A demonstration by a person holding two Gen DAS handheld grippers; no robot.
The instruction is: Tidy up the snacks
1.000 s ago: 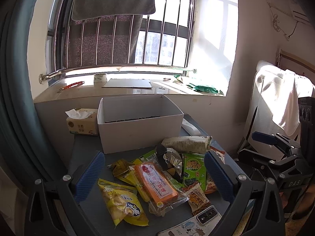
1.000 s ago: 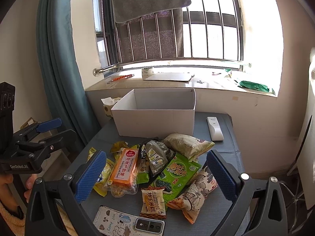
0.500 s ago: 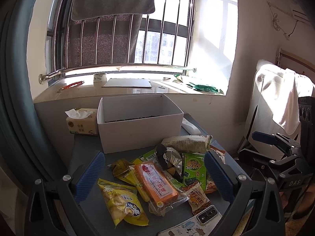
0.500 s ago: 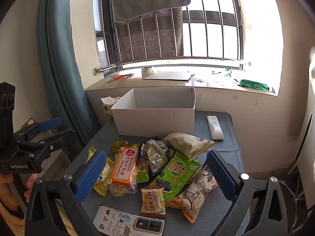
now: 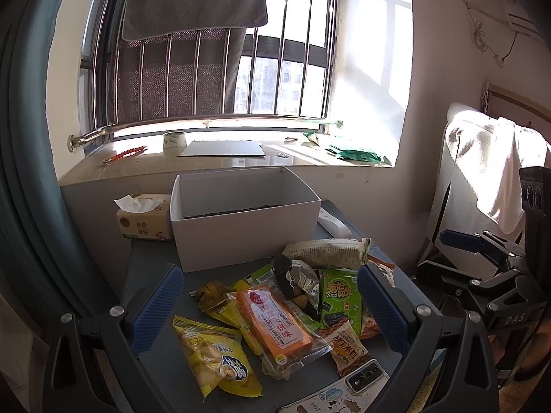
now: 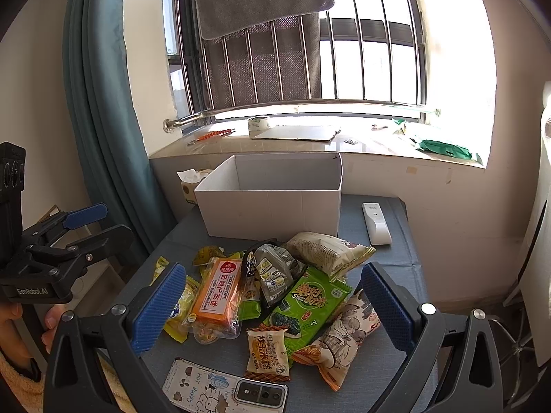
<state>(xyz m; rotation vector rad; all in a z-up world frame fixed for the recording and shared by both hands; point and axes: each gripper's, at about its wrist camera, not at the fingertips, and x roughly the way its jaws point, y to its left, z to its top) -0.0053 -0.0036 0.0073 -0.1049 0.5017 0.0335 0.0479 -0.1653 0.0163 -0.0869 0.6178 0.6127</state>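
Note:
A pile of snack packets lies on the grey table [image 5: 151, 261]: a yellow chip bag [image 5: 217, 361], an orange biscuit pack [image 5: 275, 320], a green seaweed pack [image 5: 339, 297] and a pale long bag [image 5: 327, 249]. The orange pack [image 6: 217, 292] and green pack [image 6: 310, 303] also show in the right wrist view. An open white box [image 5: 241, 220] stands behind the pile. My left gripper [image 5: 270, 304] is open and empty above the pile. My right gripper [image 6: 272, 304] is open and empty above it too.
A tissue pack [image 5: 144, 220] sits left of the box, a white remote [image 6: 377, 223] to its right. A phone [image 6: 224, 389] in a cartoon case lies at the table's front edge. A windowsill [image 5: 220, 161] runs behind, a teal curtain [image 6: 100, 103] hangs at left.

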